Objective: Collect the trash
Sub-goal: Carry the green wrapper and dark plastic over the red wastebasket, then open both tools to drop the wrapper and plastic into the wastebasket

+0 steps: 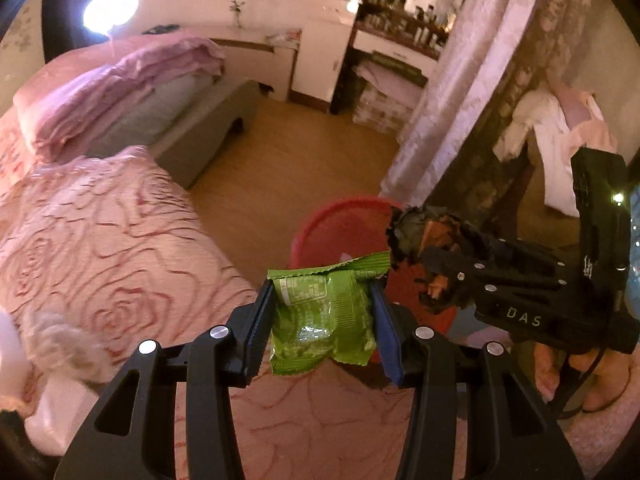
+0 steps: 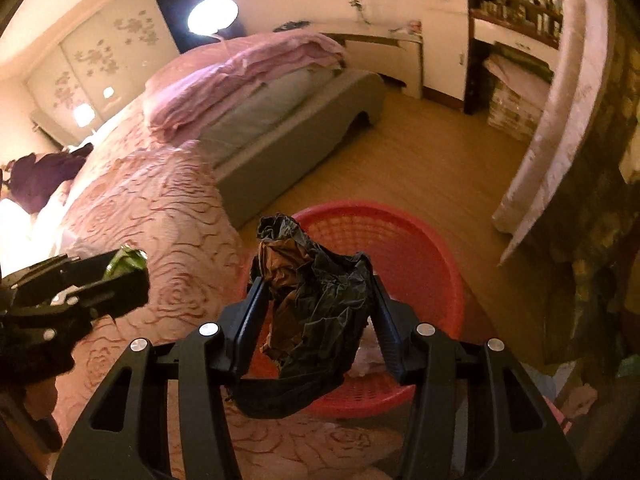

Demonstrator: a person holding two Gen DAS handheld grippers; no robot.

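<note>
right gripper point(image 2: 316, 312): clamped on crumpled black plastic bag point(image 2: 320, 312)
below: round red plastic mesh basket point(image 2: 400, 248)
left: pink rose-patterned bedspread point(image 2: 160, 216)

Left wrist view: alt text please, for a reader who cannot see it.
The left gripper clamps a green snack wrapper above a red basket beside a pink bed. At right, the right gripper holds crumpled dark trash over the same basket.

A wooden floor point(image 2: 432, 168) carries a red basket point(image 2: 420, 248) beside the rose-patterned pink bed point(image 2: 160, 208).
</note>
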